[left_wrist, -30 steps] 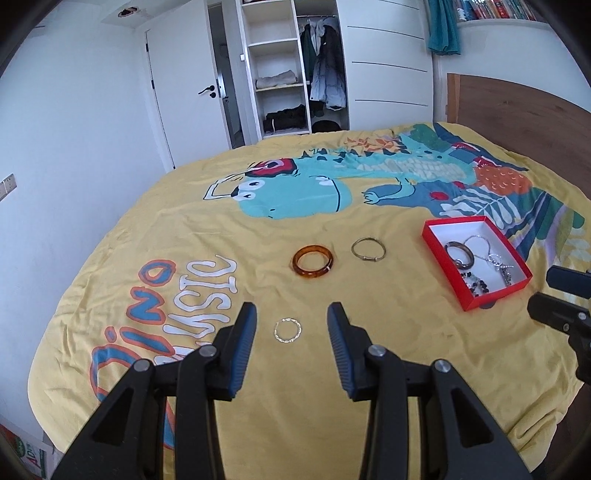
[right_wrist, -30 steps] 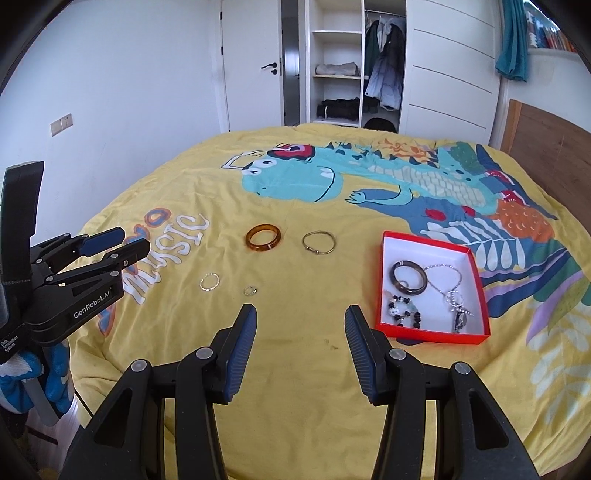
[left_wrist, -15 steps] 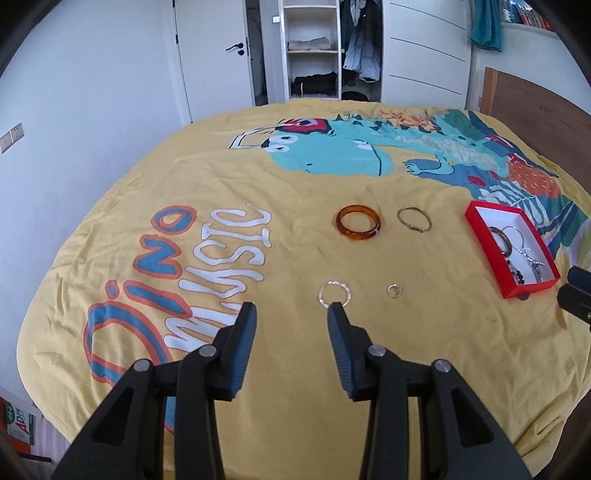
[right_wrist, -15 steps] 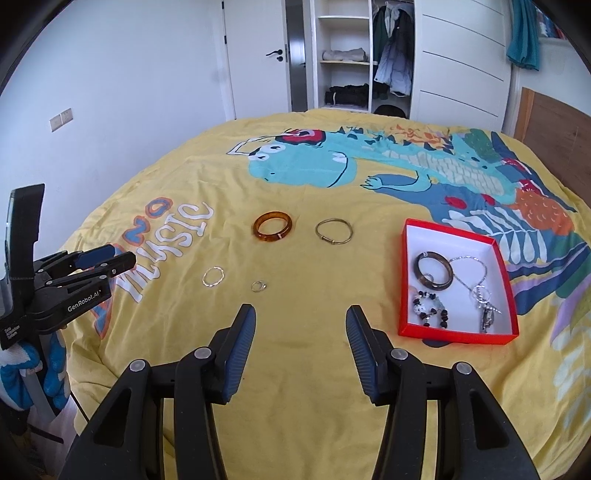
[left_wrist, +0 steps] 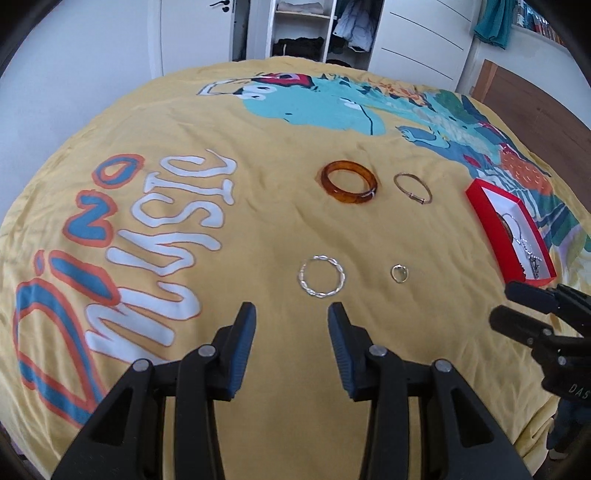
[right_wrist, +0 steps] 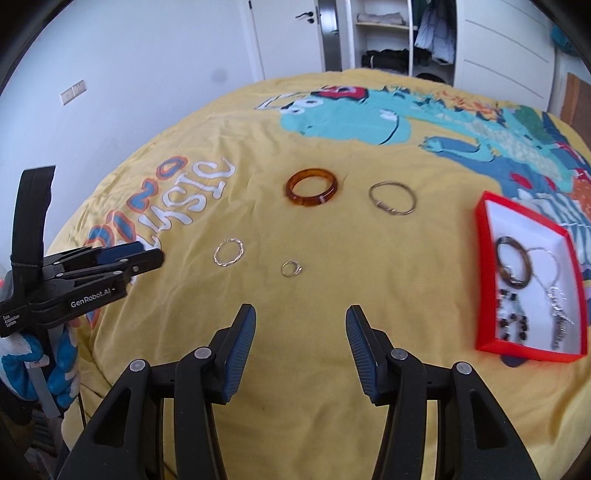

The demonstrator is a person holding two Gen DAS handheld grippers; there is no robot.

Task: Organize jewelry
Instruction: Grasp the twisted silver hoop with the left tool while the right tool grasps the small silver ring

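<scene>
Left wrist view: left gripper [left_wrist: 291, 314] was seen with jaws apart and widening, empty; twisted silver ring [left_wrist: 322, 276] could be pressed into soft bedspread [left_wrist: 258, 221].

This is a bedroom in a home. A bed [right_wrist: 369, 332] fills most of both views, spread with a yellow duvet cover [left_wrist: 258, 229] printed with a cartoon dinosaur and the words "Dino Music", and a wooden headboard [left_wrist: 535, 107] stands at its right. Behind it are a white door [right_wrist: 288, 33] with a dark handle, an open wardrobe [left_wrist: 317, 26] with folded clothes on shelves and hanging jackets, and a bookshelf [left_wrist: 543, 22] high on the wall.
</scene>
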